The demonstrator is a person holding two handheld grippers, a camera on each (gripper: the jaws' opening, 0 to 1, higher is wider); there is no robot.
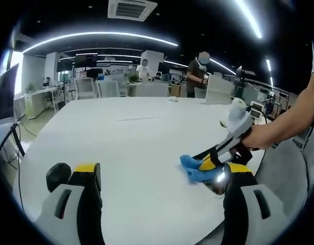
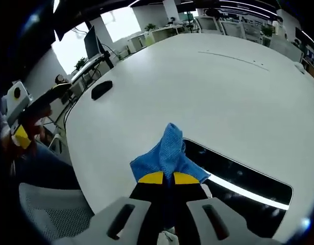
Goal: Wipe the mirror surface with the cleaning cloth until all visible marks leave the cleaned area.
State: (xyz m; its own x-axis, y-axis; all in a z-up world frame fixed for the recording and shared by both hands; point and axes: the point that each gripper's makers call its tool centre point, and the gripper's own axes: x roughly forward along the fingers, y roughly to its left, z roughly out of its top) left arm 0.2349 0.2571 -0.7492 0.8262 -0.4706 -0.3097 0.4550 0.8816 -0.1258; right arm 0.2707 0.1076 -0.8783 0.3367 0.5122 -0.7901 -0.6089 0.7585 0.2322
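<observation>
A blue cleaning cloth [image 2: 167, 150] lies bunched on the near end of a dark, flat mirror [image 2: 243, 178] that rests on the white table [image 2: 223, 87]. My right gripper [image 2: 168, 177] is shut on the cloth, its yellow tips pinched together. In the left gripper view, the right gripper [image 1: 208, 163] comes in from the right in a person's hand and presses the cloth [image 1: 191, 168] against the mirror's edge [image 1: 219, 182]. My left gripper [image 1: 163, 171] stands open and holds nothing, its jaws wide apart over the table's near edge. It also appears as the left gripper [image 2: 24, 115] at the far left.
A small black object [image 2: 101, 89] lies near the table's left edge. A grey mesh chair [image 2: 44, 209] stands beside the table. Beyond the table [image 1: 146, 127] are chairs, desks, monitors and people standing at the far end.
</observation>
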